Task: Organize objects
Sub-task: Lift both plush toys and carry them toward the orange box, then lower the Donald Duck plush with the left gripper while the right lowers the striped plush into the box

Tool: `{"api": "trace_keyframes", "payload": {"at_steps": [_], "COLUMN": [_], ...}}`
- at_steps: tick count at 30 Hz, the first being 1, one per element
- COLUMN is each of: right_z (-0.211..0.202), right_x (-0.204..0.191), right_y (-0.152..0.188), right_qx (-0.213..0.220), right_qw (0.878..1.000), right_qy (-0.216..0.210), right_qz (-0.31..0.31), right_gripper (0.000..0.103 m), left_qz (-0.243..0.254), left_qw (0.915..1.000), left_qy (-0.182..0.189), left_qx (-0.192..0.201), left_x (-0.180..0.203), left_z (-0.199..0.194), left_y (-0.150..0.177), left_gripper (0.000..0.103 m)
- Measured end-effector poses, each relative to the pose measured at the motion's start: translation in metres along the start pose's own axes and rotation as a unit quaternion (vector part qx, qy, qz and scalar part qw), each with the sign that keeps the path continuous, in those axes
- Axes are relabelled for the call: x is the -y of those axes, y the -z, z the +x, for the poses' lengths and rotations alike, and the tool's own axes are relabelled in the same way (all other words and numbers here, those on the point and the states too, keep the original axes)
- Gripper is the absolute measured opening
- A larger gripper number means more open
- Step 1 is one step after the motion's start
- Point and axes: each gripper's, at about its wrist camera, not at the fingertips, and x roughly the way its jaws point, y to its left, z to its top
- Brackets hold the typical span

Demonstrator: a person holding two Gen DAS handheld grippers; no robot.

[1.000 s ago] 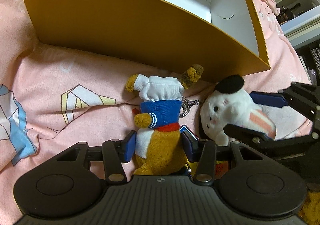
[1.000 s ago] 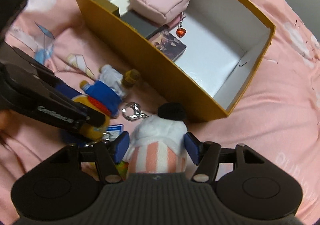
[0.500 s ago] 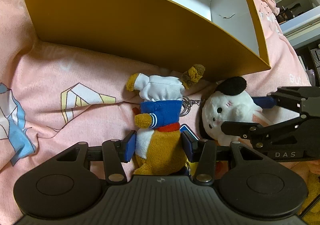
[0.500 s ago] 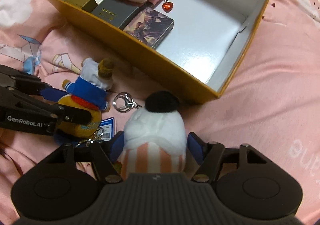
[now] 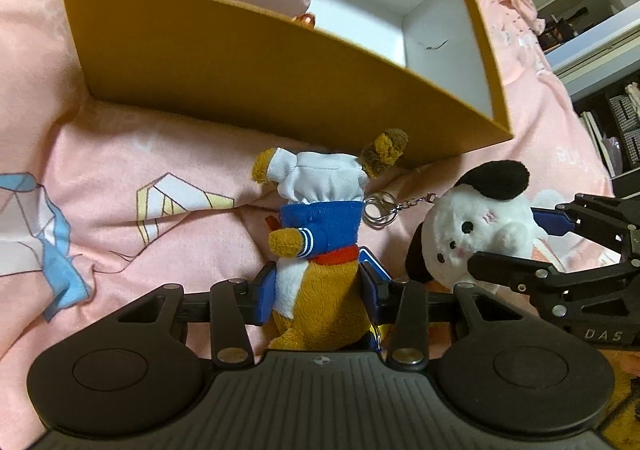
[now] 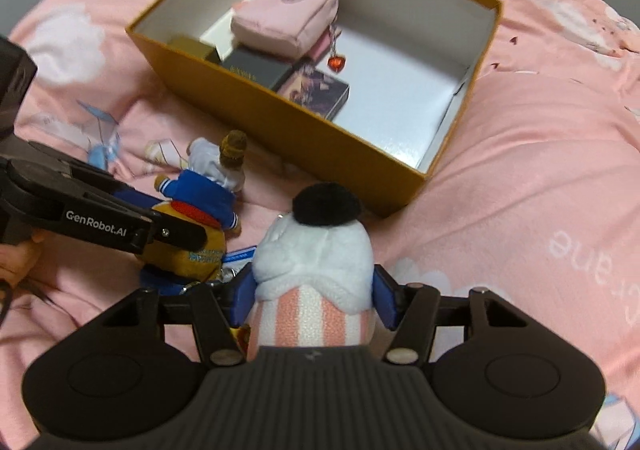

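Note:
My left gripper [image 5: 318, 290] is shut on a brown plush bear [image 5: 320, 250] in a blue sailor top and white trousers; it hangs head-down between the blue pads. My right gripper [image 6: 314, 290] is shut on a white plush rabbit [image 6: 316, 250] with a black ear and pink-striped body; it also shows in the left wrist view [image 5: 476, 234]. A key ring [image 5: 378, 206] on a chain hangs between the two toys. The open mustard box [image 6: 304, 130] stands just beyond both toys, on the pink bedspread.
Inside the box lie a pink pouch [image 6: 288, 18] with a red heart charm [image 6: 336, 62], a black box [image 6: 256, 70], a picture card box [image 6: 316, 90] and a gold box [image 6: 188, 46]. The box's right half shows bare white floor [image 6: 400, 98]. Shelves [image 5: 608, 118] stand far right.
Both grippers have risen with their toys, so more of the box's inside shows. The rabbit has lifted off the bedspread and moved a little toward the box.

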Motion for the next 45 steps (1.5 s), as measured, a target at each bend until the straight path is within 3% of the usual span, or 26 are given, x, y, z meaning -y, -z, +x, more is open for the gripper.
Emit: {"api": "trace_keyframes", "payload": {"at_steps": [8, 16, 23, 27, 32, 38, 45], "right_z": [-0.036, -0.079, -0.1, -0.096, -0.074, -0.034, 0.013], "right_x": [0.003, 0.005, 0.019, 0.028, 0.046, 0.072, 0.086], "right_y": [0.003, -0.009, -0.026, -0.04, -0.066, -0.097, -0.126], "right_qx": [0.066, 0.153, 0.224, 0.242, 0.251, 0.24, 0.218], "right_qw": [0.997, 0.986, 0.967, 0.959, 0.952, 0.944, 0.943], "right_qy": [-0.017, -0.027, -0.032, -0.041, -0.036, -0.022, -0.002], "right_qz": [0.039, 0.068, 0.119, 0.138, 0.17, 0.226, 0.253], "right_gripper": [0.061, 0.061, 0.061, 0.061, 0.061, 0.061, 0.061], "left_qz": [0.023, 0.026, 0.026, 0.031, 0.047, 0.063, 0.077], "left_qw": [0.9984, 0.9934, 0.9865, 0.9843, 0.9873, 0.9951, 0.997], "left_qy": [0.035, 0.078, 0.08, 0.086, 0.064, 0.035, 0.002], "left_qx": [0.038, 0.08, 0.14, 0.151, 0.138, 0.069, 0.002], "left_x": [0.009, 0.022, 0.028, 0.033, 0.046, 0.056, 0.052], "left_z": [-0.045, -0.087, -0.121, -0.131, -0.11, -0.044, 0.017], "left_y": [0.005, -0.008, -0.05, -0.078, -0.118, -0.174, -0.212], "left_gripper": [0.049, 0.049, 0.049, 0.049, 0.049, 0.049, 0.049]}}
